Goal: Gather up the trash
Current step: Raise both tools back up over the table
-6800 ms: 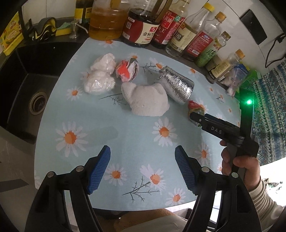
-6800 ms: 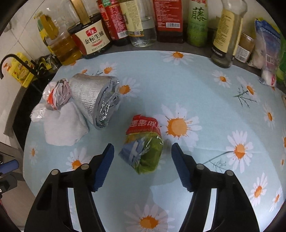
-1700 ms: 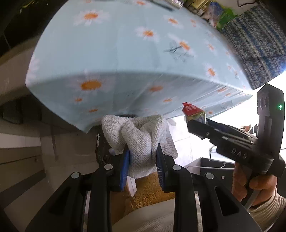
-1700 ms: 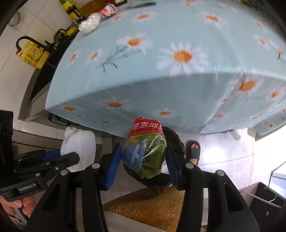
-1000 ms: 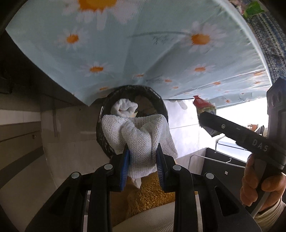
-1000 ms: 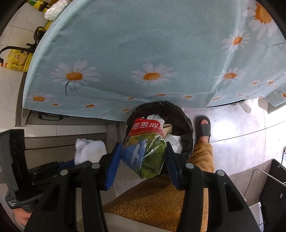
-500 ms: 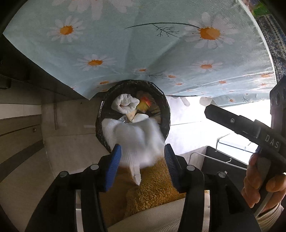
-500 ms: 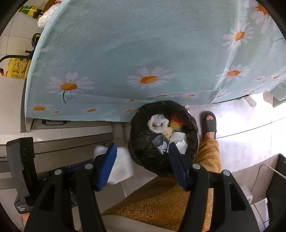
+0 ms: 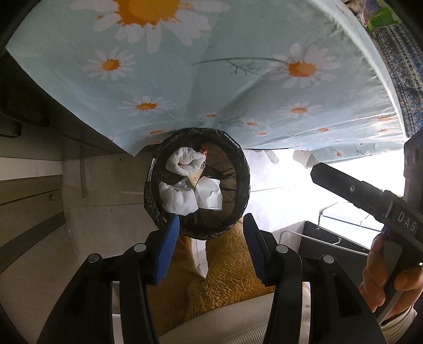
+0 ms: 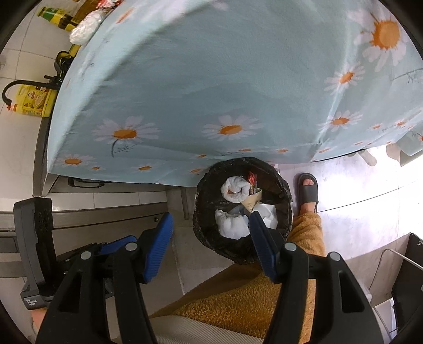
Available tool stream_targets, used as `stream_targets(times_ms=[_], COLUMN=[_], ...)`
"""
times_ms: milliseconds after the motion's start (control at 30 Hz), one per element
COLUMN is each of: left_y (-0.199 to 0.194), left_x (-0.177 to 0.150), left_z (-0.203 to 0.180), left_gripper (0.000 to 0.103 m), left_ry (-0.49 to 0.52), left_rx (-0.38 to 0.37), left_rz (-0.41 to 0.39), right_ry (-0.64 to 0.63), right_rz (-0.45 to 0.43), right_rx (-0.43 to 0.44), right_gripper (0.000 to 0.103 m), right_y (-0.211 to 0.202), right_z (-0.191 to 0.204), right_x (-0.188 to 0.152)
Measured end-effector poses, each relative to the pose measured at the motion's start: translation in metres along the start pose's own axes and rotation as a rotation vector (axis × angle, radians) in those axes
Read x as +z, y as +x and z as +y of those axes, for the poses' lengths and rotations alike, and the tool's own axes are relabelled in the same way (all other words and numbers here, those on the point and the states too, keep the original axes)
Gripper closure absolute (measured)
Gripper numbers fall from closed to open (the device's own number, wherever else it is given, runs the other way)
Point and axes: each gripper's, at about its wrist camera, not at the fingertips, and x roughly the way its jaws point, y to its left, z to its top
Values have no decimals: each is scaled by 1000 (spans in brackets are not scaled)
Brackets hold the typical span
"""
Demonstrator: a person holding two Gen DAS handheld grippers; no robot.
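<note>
A round bin with a black liner (image 9: 244, 185) stands on the floor under the table's edge. In it lie a white knitted cloth (image 9: 178, 199), another white wad (image 9: 185, 161), crumpled white paper (image 9: 210, 197) and a red scrap (image 9: 203, 151). My left gripper (image 9: 211, 232) hangs above the bin's near rim, open and empty. In the right wrist view the same bin (image 10: 284, 209) shows the cloth (image 10: 232, 225), the wad (image 10: 234, 189) and the red wrapper bit (image 10: 252, 178). My right gripper (image 10: 210, 230) is open and empty, just left of the bin.
The daisy tablecloth (image 9: 211, 66) overhangs the bin's far side (image 10: 211, 79). A person's foot in a dark slipper (image 10: 308, 190) stands right of the bin, with orange fleece trousers (image 10: 238, 296) below. A hand (image 9: 388, 277) grips the right tool's handle. Bottles (image 10: 53, 18) stand far left.
Both grippers have opened. The white cloth dropped from the left gripper and the snack packet from the right one, and both fell into the bin.
</note>
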Motion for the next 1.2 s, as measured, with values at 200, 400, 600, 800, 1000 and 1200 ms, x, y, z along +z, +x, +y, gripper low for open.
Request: stream_targets(times_ms=[200, 400, 600, 800, 1000, 1200], left_y=[-21, -51, -84, -113, -143, -171], left_x=[1, -2, -6, -11, -10, -2], left_z=[3, -2, -6, -12, -17, -23], left_gripper=[55, 55, 55, 55, 55, 55], left_ry=[6, 60, 89, 126, 175, 217], left_rx=[-21, -37, -66, -87, -94, -102], left_rz=[-44, -103, -168, -229, -283, -333], right_ry=[-46, -85, -111, -135, -143, -165], right_rz=[-53, -115, -175, -229, -289, -331], right_rx=[-17, -12, -7, -14, -27, -28], right_gripper=[43, 43, 43, 43, 43, 43], right_y=[-19, -45, -67, -84, -105, -126], right_z=[19, 40, 56, 72, 87, 100], right_x=[-2, -2, -6, -13, -13, -3])
